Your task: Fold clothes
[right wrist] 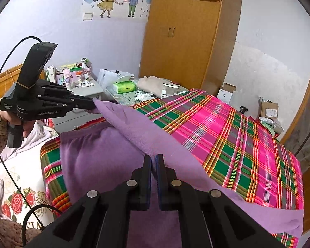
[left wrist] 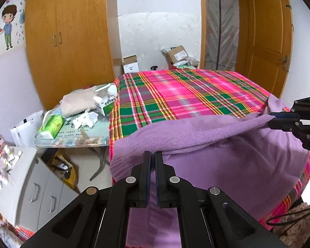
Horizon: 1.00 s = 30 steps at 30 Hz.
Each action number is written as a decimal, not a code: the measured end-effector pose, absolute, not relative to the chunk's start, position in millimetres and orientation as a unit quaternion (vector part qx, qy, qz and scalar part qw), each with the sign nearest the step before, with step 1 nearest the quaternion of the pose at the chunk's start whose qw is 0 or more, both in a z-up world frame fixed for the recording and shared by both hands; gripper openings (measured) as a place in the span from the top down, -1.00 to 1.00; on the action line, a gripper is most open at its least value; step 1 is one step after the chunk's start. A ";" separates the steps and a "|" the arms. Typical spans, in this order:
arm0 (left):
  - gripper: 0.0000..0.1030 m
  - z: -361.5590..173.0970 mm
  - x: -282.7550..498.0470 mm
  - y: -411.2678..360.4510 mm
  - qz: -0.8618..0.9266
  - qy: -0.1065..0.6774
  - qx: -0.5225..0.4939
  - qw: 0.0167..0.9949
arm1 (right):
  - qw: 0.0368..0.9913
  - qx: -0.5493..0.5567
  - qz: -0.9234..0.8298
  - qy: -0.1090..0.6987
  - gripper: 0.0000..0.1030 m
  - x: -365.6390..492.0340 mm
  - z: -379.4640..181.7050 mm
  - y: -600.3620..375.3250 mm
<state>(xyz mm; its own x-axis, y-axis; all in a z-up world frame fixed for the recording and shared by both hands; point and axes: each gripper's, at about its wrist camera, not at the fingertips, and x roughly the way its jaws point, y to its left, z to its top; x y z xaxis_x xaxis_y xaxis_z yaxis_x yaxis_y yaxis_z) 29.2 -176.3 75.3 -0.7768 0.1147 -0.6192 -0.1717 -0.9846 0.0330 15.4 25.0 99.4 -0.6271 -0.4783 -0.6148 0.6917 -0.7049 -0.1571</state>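
Observation:
A purple fleece garment (left wrist: 227, 157) lies across the near end of a bed covered in pink and green plaid (left wrist: 186, 95). My left gripper (left wrist: 153, 155) is shut on the garment's folded upper edge, and the cloth runs down between its pads. In the right wrist view the purple garment (right wrist: 113, 165) is lifted along a raised edge; my right gripper (right wrist: 154, 158) is shut on that edge. The left gripper (right wrist: 93, 104) shows at the left there, pinching the far corner. The right gripper (left wrist: 268, 119) shows at the right edge of the left wrist view, clamped on the cloth.
A cluttered side table (left wrist: 72, 140) with a tissue pack (left wrist: 51, 127) and boxes stands left of the bed. A grey drawer unit (left wrist: 37, 186) sits below it. A wooden wardrobe (left wrist: 66, 37) and a door (left wrist: 266, 39) stand behind. A person's hand (right wrist: 26, 128) holds the left gripper's handle.

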 end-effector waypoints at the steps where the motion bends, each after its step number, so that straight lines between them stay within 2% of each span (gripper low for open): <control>1: 0.93 75.3 32.8 -175.9 0.942 0.045 -0.325 0.076 | 0.333 0.276 -0.881 0.193 0.91 19.3 98.8 25.1; 18: 0.93 58.0 84.6 -170.5 0.940 0.058 -0.328 0.079 | 0.347 0.297 -0.870 0.185 0.91 68.8 78.6 32.9; 30: 0.93 28.6 99.5 -169.3 0.932 0.052 -0.349 0.083 | 0.343 0.336 -0.856 0.189 0.91 81.2 36.8 28.0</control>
<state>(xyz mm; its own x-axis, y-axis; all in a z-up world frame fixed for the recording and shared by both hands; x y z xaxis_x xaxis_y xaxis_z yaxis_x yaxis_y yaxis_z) 99.5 -169.3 28.6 -0.7428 0.1174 -0.6592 -0.1906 -0.9809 0.0400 81.2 28.0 36.8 -0.5381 -0.4608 -0.7058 0.7151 -0.6928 -0.0928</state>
